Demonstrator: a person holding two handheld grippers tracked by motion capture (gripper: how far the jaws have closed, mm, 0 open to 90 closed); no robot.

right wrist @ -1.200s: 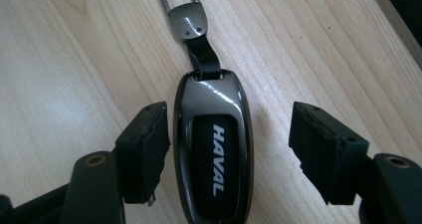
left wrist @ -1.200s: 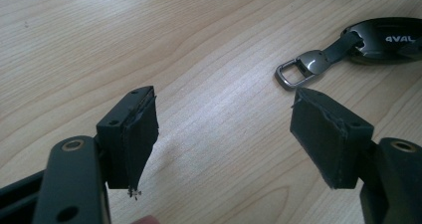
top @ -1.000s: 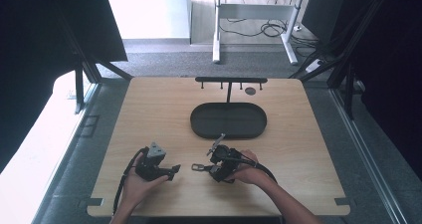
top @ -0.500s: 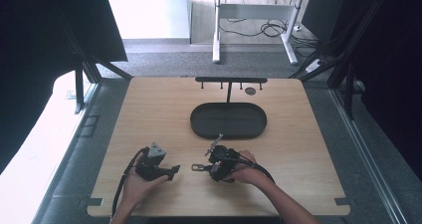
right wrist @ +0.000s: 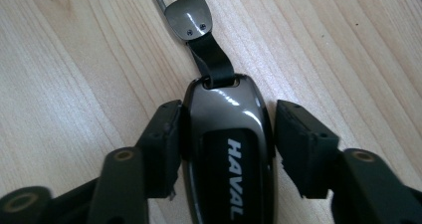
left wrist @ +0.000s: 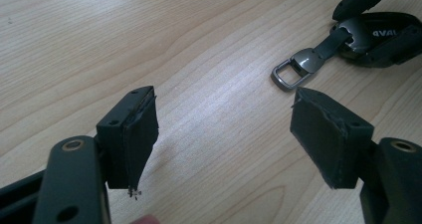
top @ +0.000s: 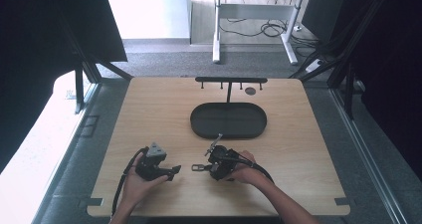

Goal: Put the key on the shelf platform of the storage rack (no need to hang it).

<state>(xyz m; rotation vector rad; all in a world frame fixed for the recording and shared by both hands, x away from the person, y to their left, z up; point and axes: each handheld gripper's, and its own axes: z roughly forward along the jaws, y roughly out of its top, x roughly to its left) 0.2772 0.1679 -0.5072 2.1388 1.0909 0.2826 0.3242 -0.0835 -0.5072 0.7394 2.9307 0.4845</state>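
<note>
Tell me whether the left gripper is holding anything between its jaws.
No: the left gripper has its jaws wide apart over bare table, and the key fob with its metal ring lies beyond them.

Light wooden table point(top: 149, 114), rectangular, grain running left-right. Black oval tray point(top: 228, 120) at centre, slightly far of middle. Black T-shaped rack point(top: 231, 80) with small hooks upright at far edge, just behind tray. Small dark round disc point(top: 250, 90) beside rack. Dark key fob point(right wrist: 226, 144) marked HAVAL lying near edge, right of centre.
</note>
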